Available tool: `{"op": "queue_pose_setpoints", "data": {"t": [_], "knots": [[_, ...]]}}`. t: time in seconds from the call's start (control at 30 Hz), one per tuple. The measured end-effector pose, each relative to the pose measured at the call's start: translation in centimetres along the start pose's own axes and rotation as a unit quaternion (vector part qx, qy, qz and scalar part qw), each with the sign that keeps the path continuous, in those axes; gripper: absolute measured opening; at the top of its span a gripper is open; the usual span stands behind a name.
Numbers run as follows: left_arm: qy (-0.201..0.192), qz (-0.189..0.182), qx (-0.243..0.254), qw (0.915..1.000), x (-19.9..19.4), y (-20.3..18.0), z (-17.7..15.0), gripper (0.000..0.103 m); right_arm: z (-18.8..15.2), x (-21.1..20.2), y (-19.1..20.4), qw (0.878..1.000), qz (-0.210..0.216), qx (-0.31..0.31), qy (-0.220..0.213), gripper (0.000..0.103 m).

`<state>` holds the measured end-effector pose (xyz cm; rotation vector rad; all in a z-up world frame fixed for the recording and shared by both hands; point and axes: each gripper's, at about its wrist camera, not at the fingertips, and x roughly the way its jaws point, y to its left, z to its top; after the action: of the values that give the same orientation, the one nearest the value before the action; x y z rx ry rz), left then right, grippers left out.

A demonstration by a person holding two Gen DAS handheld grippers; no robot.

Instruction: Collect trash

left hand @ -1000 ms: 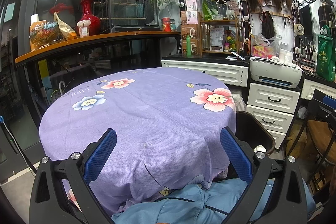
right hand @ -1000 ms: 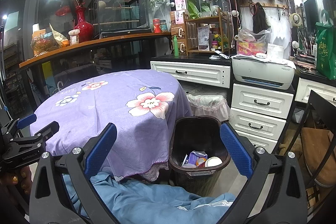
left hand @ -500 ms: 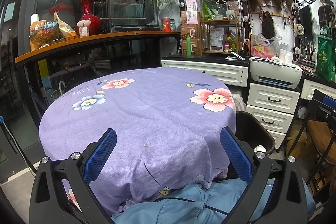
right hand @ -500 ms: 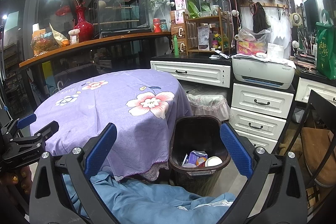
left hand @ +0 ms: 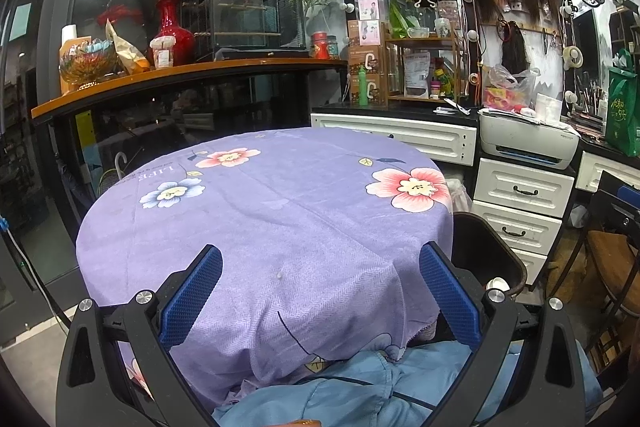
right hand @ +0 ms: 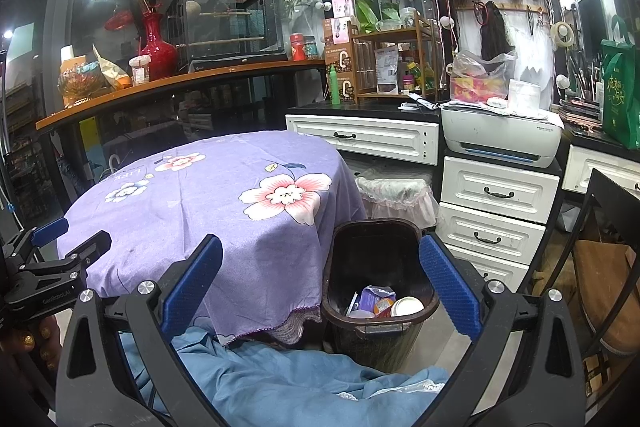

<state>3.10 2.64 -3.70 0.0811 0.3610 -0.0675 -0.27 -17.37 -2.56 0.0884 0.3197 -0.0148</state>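
Trash (right hand: 376, 303) in bin (right hand: 428, 301) beside worktop (left hand: 280, 211) edge: probably light, crushable, grippable by rims. Both claws (left hand: 320, 303) (right hand: 320, 291) apart, empty.

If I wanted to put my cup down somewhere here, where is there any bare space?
The round table under the purple floral cloth is bare across its whole top, between the orange counter and the white drawers. Crowded: that counter, the black worktop with its rack, and the printer top. The bin holds trash.
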Motion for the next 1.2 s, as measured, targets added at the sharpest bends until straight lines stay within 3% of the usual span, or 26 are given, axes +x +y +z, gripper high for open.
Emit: {"op": "queue_pose_setpoints", "data": {"t": [1.2], "knots": [[0.002,-0.001,0.002,1.0,0.02,0.09,-0.08,0.098,-0.42,0.12,0.13,1.0,0.0,0.001,0.002,0.097]]}}
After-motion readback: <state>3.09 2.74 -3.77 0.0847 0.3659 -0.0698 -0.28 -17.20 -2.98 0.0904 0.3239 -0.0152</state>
